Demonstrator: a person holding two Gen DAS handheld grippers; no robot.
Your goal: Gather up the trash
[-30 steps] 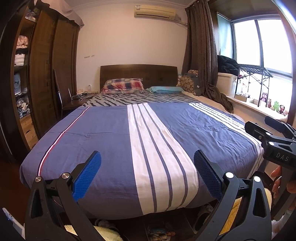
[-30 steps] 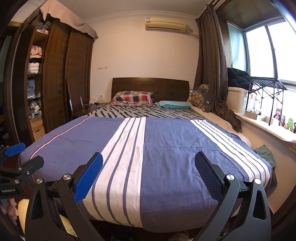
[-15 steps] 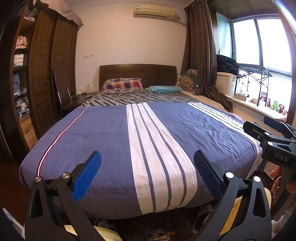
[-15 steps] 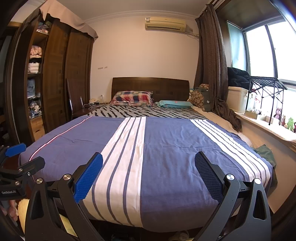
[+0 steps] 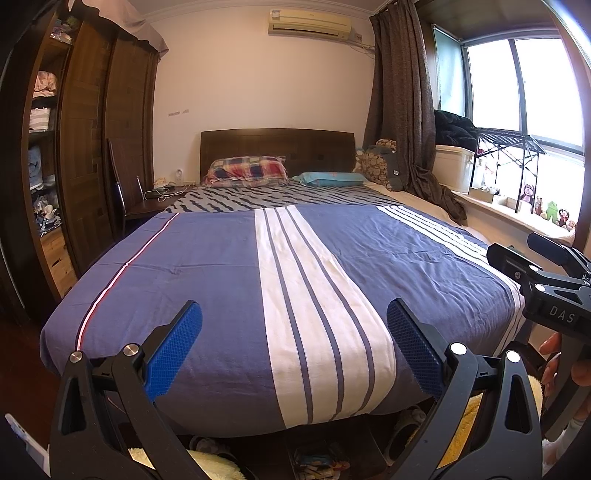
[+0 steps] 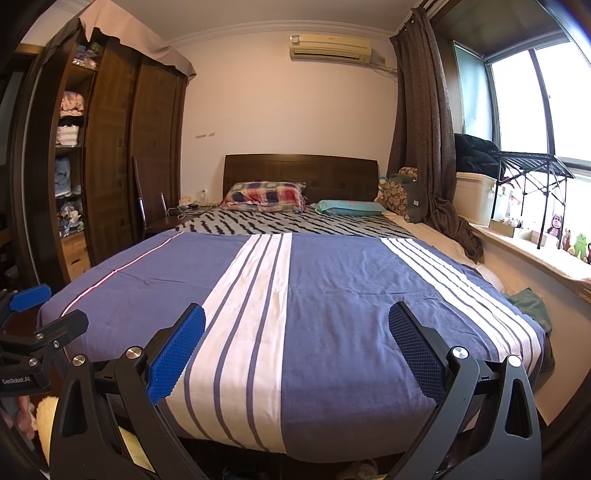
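Trash is hard to pick out with certainty: the only candidates are small colourful packets [image 5: 314, 463] seen on the floor under the foot of the bed in the left wrist view, between a pale yellow fluffy item [image 5: 207, 467] and a slipper [image 5: 406, 430]; what they are cannot be told.

The left gripper [image 5: 293, 345] is held at the foot of the bed with its jaws spread wide and nothing between its blue pads. The right gripper [image 6: 297, 347] is held likewise, splayed apart and empty, just to the right of the left one; each tool is seen at the edge of the other's view. Fingers [image 5: 554, 358] of a hand are seen on the right gripper's handle.

Both tools are pointed along a bed covered by a blue duvet with white stripes [image 5: 314, 280]. A plaid pillow [image 5: 245, 171] and a teal pillow [image 5: 330, 179] are laid against the dark wooden headboard [image 5: 277, 144]. A wooden wardrobe [image 5: 96, 147] stands on the left, an air conditioner [image 5: 309, 26] is mounted above, and a brown curtain [image 5: 402, 110] hangs beside the window [image 5: 517, 81]. A green cloth [image 6: 532, 304] lies at the bed's right edge.
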